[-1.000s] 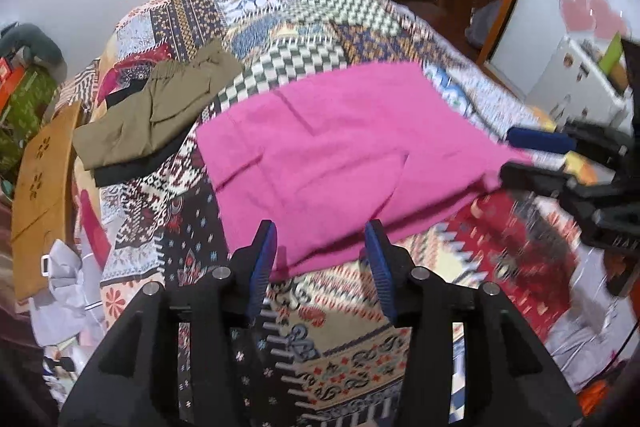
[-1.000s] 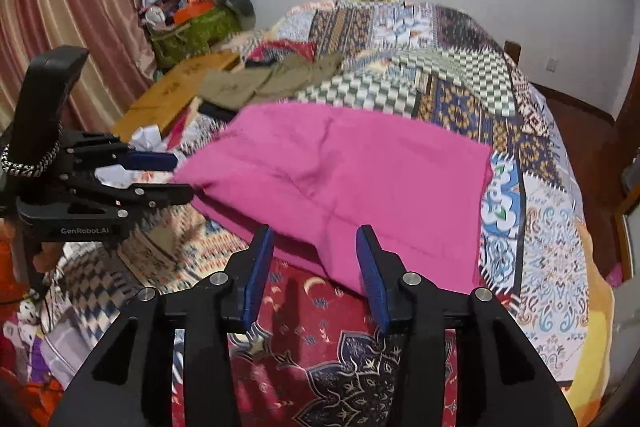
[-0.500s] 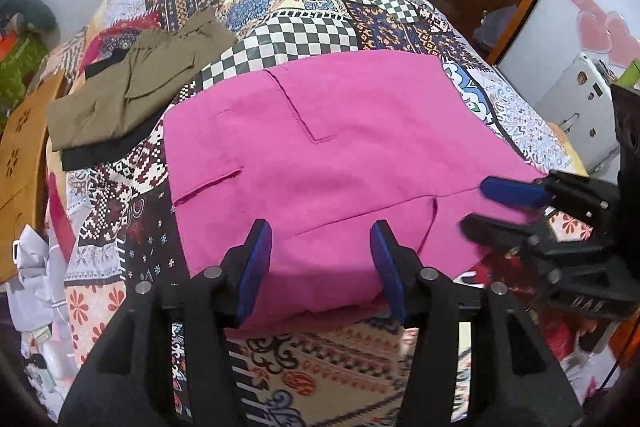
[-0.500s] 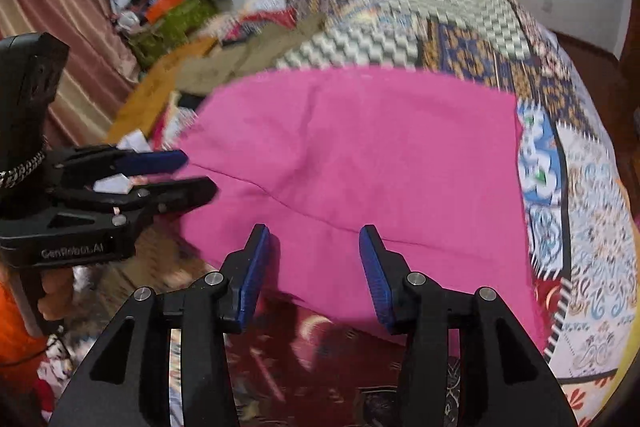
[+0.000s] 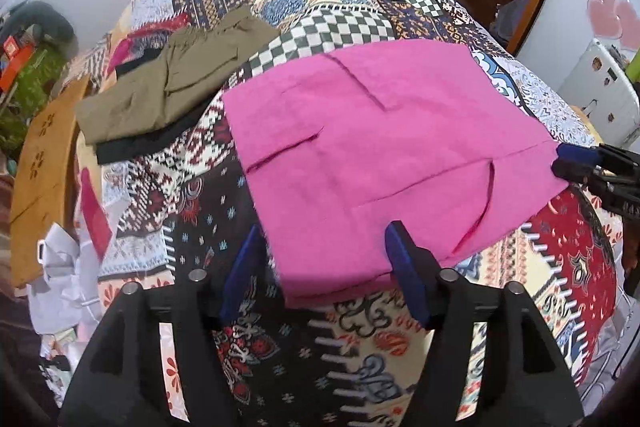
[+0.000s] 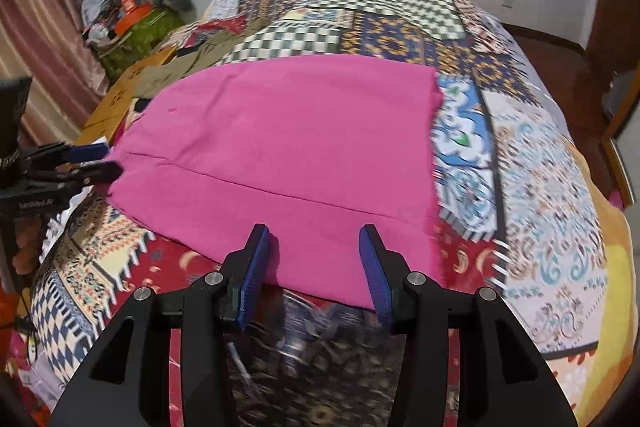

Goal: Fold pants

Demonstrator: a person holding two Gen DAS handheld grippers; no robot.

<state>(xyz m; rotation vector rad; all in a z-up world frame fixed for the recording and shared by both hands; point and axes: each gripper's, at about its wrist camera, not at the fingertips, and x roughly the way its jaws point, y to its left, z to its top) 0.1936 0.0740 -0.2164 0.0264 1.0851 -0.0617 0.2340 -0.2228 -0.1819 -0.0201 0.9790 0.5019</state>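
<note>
from the left wrist, the left hand-held gripper (image 5: 324, 267) has dropped closer, jaws opening over the pink pants (image 5: 380, 155) hem, spread flat on the bed (image 5: 328, 27). from the right wrist, the right hand-held gripper (image 6: 316, 267), also nearer, stands apart, gripping nothing.

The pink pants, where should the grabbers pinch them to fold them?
Probably along the near hem of the pink pants, which lie flat with that edge free. The left gripper, its jaws opening, and the right gripper each straddle it from the near side.
</note>
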